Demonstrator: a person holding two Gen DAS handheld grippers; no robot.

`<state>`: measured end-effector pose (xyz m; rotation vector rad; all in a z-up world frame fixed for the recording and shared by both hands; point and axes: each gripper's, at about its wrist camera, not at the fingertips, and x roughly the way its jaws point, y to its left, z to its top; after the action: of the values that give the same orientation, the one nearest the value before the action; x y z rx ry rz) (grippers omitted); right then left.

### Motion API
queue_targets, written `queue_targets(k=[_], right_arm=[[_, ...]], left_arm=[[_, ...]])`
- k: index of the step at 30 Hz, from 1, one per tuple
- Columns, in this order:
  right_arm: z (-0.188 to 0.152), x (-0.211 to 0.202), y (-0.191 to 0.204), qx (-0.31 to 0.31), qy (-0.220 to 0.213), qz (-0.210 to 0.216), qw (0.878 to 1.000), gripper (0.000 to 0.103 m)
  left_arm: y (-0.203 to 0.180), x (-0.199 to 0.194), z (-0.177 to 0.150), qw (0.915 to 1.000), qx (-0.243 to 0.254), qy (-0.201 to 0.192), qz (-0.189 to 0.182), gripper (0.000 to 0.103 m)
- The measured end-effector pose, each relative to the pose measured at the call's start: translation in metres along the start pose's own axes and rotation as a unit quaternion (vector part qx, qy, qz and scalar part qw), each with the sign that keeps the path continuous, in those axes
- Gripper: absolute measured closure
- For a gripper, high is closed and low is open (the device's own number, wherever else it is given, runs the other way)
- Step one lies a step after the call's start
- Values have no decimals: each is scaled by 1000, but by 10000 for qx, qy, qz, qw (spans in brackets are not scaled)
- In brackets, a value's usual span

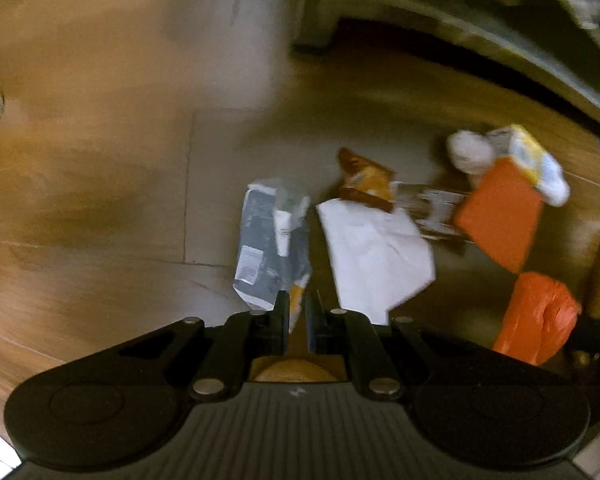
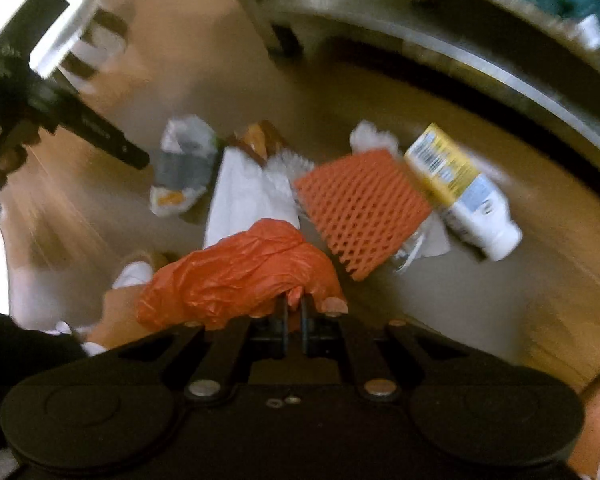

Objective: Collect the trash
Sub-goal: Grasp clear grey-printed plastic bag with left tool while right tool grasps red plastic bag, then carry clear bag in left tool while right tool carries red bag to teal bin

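Trash lies scattered on the wooden floor (image 1: 100,160) below both of your grippers. Your right gripper (image 2: 295,306) is closed narrow on the crumpled orange plastic bag (image 2: 236,276), which hangs just in front of its fingers. Your left gripper (image 1: 298,304) is also pinched narrow, on the near corner of the grey and white printed wrapper (image 1: 264,248); its long axis runs straight away from the fingers. The flat white paper sheet (image 1: 376,256) lies just beside it, nearer to your left hand.
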<state>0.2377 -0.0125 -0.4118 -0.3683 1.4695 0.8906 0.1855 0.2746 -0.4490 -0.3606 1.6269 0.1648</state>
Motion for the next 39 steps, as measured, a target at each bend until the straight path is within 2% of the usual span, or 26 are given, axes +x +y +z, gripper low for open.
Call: queue_targets(k=[4, 7, 11, 13, 16, 19, 21, 22, 28, 31, 33, 37, 39], right_arm=[[-2, -50, 9, -39, -486, -74, 9988, 97], [-4, -80, 8, 64, -724, -122, 9973, 97], [-10, -93, 5, 180, -856, -211, 9959, 97], [-13, -94, 2, 229, -827, -267, 9960, 97], [-16, -91, -2, 292, -713, -260, 9967, 97], [-15, -86, -2, 304, -597, -202, 9976, 97], [-12, -79, -3, 286, -514, -171, 9981, 97], [-10, -75, -4, 299, -472, -150, 9983, 97], [-4, -47, -11, 377, -100, -83, 9992, 96], [-4, -38, -13, 385, 28, -79, 9992, 96], [-3, -33, -13, 381, 80, -77, 9992, 96], [-2, -28, -14, 411, 136, -62, 9990, 96], [-2, -27, -14, 425, 137, -70, 9990, 96]], left_arm=[[-10, -42, -5, 9988, 354, -328, -11, 95], [-8, -55, -5, 9987, 292, -420, -12, 95], [-2, -46, 0, 9985, 29, -533, -71, 94], [5, -33, 1, 9984, -268, -399, -292, 93], [12, -12, 2, 9981, -448, -195, -369, 90], [16, 13, 6, 9979, -511, -91, -382, 71], [18, 27, 10, 9984, -488, -126, -260, 39], [18, 33, 12, 9985, -485, -179, -199, 37], [17, 79, 26, 9994, -286, -148, 99, 37], [14, 92, 28, 9995, -157, -147, 238, 42], [14, 98, 27, 9995, -115, -149, 253, 61], [15, 105, 25, 9994, -200, -207, 199, 75], [17, 104, 23, 9992, -285, -260, 143, 90]])
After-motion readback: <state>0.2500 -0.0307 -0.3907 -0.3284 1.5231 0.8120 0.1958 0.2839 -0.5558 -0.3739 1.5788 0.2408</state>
